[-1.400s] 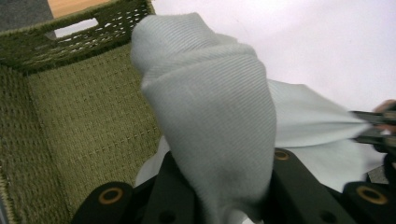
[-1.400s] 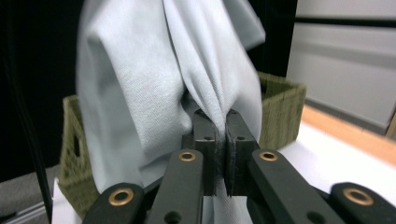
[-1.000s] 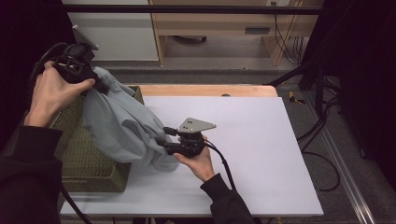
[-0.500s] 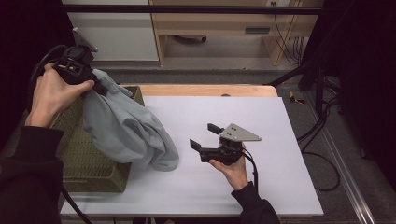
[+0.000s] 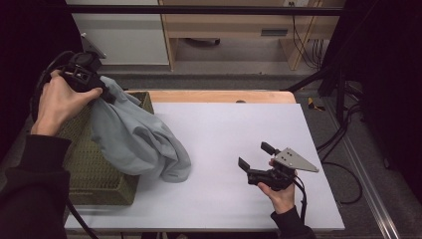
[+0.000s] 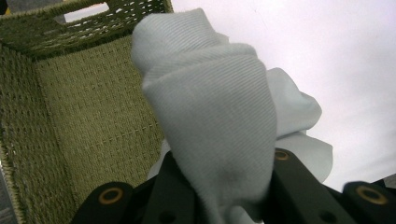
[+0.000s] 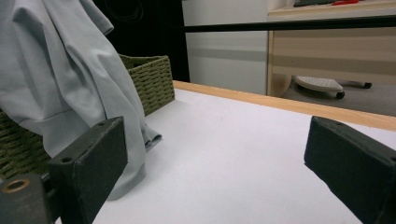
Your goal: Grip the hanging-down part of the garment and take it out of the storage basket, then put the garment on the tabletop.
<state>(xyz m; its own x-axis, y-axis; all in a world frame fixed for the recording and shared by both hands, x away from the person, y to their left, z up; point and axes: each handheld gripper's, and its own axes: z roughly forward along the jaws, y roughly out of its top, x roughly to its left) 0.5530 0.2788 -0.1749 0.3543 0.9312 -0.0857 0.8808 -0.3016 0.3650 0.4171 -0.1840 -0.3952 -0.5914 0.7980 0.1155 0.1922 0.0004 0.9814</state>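
A light grey garment (image 5: 134, 137) hangs from my left gripper (image 5: 102, 89), which is shut on its top edge above the woven green basket (image 5: 84, 169); its lower end rests on the white table (image 5: 224, 124). In the left gripper view the cloth (image 6: 219, 121) is pinched between the jaws over the basket's inside (image 6: 84, 116). My right gripper (image 5: 256, 155) is at the table's front right, apart from the garment. Its jaws have just been opening and stand wide with nothing between them (image 7: 215, 154). The right gripper view has the garment (image 7: 70, 74) draped at left.
The basket (image 7: 149, 79) stands at the table's left edge. A wooden strip (image 5: 214, 96) runs along the far edge. Beyond it are a cabinet (image 5: 129, 30), a wooden shelf unit (image 5: 239, 25) and cables on the floor at right (image 5: 343, 149).
My right gripper let go of the garment's lower end, opened wide and moved right across the table. The garment's hem now lies loose on the table. The left hand kept still.
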